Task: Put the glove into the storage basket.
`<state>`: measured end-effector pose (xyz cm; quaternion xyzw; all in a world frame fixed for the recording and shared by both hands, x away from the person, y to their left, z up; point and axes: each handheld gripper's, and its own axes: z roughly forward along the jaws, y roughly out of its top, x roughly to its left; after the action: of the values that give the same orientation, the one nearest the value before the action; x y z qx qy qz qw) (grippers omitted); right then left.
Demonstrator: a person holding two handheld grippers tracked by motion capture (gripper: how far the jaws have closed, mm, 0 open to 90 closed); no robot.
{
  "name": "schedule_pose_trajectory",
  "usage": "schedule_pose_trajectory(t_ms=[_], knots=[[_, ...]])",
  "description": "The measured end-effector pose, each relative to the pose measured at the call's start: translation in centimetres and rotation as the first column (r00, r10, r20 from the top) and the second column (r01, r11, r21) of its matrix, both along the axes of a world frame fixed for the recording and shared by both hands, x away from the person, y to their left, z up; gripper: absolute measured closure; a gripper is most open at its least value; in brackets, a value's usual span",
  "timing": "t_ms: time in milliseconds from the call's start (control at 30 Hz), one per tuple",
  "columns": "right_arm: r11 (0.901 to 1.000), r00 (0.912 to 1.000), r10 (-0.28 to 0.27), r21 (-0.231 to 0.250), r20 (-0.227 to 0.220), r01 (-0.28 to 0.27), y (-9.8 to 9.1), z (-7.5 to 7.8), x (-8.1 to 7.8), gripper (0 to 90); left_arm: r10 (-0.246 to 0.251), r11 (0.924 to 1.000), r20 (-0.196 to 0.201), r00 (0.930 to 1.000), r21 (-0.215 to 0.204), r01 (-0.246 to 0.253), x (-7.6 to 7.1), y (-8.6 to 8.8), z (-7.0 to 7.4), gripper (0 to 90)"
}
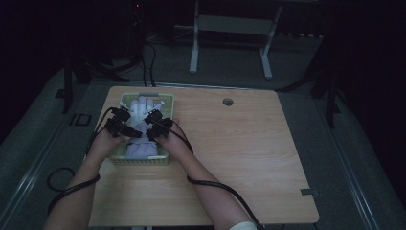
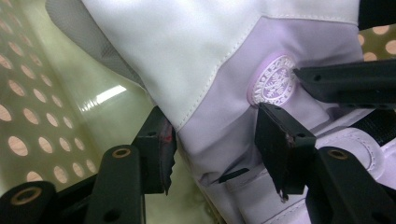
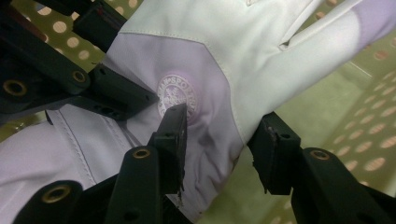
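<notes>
A white and lilac glove (image 1: 141, 108) with a round crest (image 2: 273, 84) lies in a yellow-green perforated basket (image 1: 166, 102) at the table's left. Both grippers reach into the basket from the near side. My left gripper (image 2: 219, 140) is open, its jaws straddling a lilac fold at the glove's edge without pinching it. My right gripper (image 3: 222, 144) is also open, one jaw by the crest (image 3: 177, 95) and the other beyond the glove's edge. A jaw of the right gripper (image 2: 345, 84) lies across the left gripper view's top right. The two grippers (image 1: 129, 125) (image 1: 152, 125) almost meet over the glove.
The basket's dotted walls (image 2: 32, 116) (image 3: 369, 135) close in on both grippers. The wooden table (image 1: 239, 143) stretches right of the basket, with a round cable hole (image 1: 228, 101) at the back. Cables (image 1: 210, 184) trail from both grippers. A metal frame (image 1: 230, 28) stands behind the table.
</notes>
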<state>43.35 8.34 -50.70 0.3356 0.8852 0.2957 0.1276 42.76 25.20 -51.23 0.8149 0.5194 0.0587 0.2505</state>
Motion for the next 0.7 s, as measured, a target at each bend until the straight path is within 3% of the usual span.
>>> schedule_pose_trajectory(t_ms=[167,233,300,400,433,467,500,533,567,633,667,700], knots=[[0.9992,0.9999,-0.009,0.039,0.009,0.009,-0.8,0.7,0.2,51.5,0.025,0.9996,0.007,0.9997,0.014,-0.026,0.0,0.0,0.1,44.2],[0.9975,0.9999,-0.001,0.071,0.011,0.0,-1.2,1.1,0.3,49.1,0.048,0.9987,0.012,0.9988,-0.021,-0.047,0.0,0.2,0.3,37.0],[0.9963,0.9997,0.014,0.085,0.02,-0.016,-1.6,1.6,0.3,45.2,0.042,0.9985,0.041,0.9983,-0.036,-0.041,-0.1,0.2,0.7,22.4],[0.9923,0.9995,0.024,0.121,0.021,-0.026,-2.3,2.1,0.5,39.0,-0.003,1.0,0.134,0.991,-0.003,0.004,-0.8,-0.3,1.8,17.5],[0.9894,0.9995,0.028,0.142,0.014,-0.03,-2.6,2.3,0.6,36.5,-0.003,1.0,0.134,0.991,-0.003,0.004,-0.8,-0.3,1.8,15.5],[0.9875,0.9994,0.035,0.154,-0.005,-0.034,-3.0,2.5,0.6,30.6,-0.015,0.9994,0.191,0.9816,-0.027,0.02,-1.2,-0.4,2.5,13.9],[0.9856,0.9986,0.048,0.164,-0.024,-0.043,-3.3,2.5,0.7,26.8,-0.015,0.9994,0.191,0.9816,-0.027,0.02,-1.2,-0.4,2.5,13.8],[0.9829,0.9979,0.057,0.177,-0.031,-0.051,-3.7,2.6,0.7,25.5,-0.019,0.9978,0.233,0.9724,-0.058,0.033,-1.7,-0.3,3.0,13.9],[0.9808,0.9978,0.062,0.187,-0.023,-0.056,-4.1,2.6,0.7,24.1,-0.023,0.9953,0.247,0.9687,-0.086,0.045,-1.9,-0.4,3.2,13.9],[0.9805,0.9974,0.072,0.183,0.0,-0.07,-4.8,2.6,0.6,19.5,-0.031,0.9937,0.256,0.9661,-0.097,0.057,-2.1,-0.5,3.4,13.9],[0.9813,0.9965,0.084,0.173,0.009,-0.084,-5.1,2.6,0.6,18.2,-0.044,0.9931,0.299,0.9531,-0.09,0.074,-2.7,-0.8,3.6,13.9],[0.9813,0.9965,0.084,0.173,0.009,-0.084,-5.1,2.6,0.6,18.2,-0.044,0.9931,0.299,0.9531,-0.09,0.074,-2.7,-0.8,3.6,13.9]])
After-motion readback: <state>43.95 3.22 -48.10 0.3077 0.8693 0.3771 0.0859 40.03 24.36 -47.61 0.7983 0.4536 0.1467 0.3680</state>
